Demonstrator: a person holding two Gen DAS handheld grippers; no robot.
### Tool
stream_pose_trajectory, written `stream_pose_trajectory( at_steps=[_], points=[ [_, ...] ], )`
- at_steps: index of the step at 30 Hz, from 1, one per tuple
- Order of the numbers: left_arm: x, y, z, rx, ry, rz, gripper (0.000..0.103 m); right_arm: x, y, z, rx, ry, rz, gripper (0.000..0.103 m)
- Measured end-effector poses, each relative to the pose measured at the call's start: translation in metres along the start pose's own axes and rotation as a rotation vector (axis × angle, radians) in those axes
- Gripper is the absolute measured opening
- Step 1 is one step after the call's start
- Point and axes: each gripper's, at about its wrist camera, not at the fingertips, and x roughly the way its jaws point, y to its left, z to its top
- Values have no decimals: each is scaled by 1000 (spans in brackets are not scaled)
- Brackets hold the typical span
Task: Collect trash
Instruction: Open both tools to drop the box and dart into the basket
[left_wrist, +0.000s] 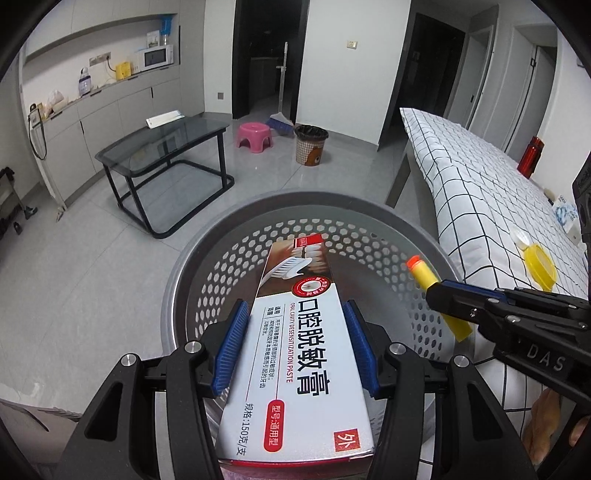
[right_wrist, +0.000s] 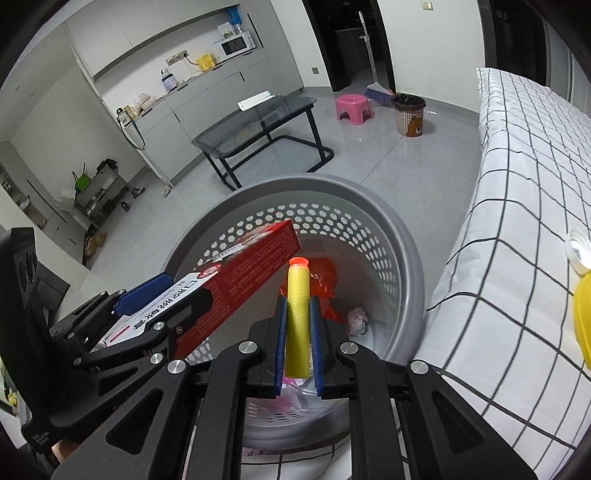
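My left gripper (left_wrist: 295, 314) is shut on a white and red toothpaste box (left_wrist: 295, 362) and holds it over the grey perforated basket (left_wrist: 207, 266). The box also shows in the right wrist view (right_wrist: 236, 273). My right gripper (right_wrist: 298, 302) is shut on a yellow foam dart (right_wrist: 298, 317) with an orange tip, above the same basket (right_wrist: 406, 258). The dart also shows in the left wrist view (left_wrist: 424, 277). Red wrapper trash (right_wrist: 325, 280) and a crumpled tissue (right_wrist: 357, 318) lie in the basket's bottom.
A checked bed cover (left_wrist: 480, 192) lies to the right, with a yellow lid (left_wrist: 541, 267) and a red bottle (left_wrist: 530, 155) on it. A glass table (left_wrist: 162, 147), a pink stool (left_wrist: 255, 134) and a small brown bin (left_wrist: 311, 144) stand on the grey floor beyond.
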Motion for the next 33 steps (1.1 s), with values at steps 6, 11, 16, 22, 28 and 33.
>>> stream_pose_trajectory(
  at_steps=[6, 11, 16, 22, 28, 33],
  points=[
    [5, 2, -4, -7, 26, -2, 52, 10, 1, 2, 6, 21, 2, 12],
    [8, 3, -8, -18, 39, -3, 52, 12, 2, 2, 9, 21, 3, 12],
    [7, 5, -8, -28, 51, 5, 53, 11, 1, 1, 7, 13, 2, 12],
    [2, 5, -6, -41, 41, 21, 58, 2, -3, -1, 12, -12, 3, 35],
    [0, 7, -4, -46, 40, 36, 62, 0, -5, -1, 11, -14, 2, 35],
    [-2, 8, -5, -50, 42, 52, 64, -1, -3, -1, 11, -17, 2, 35]
  ],
)
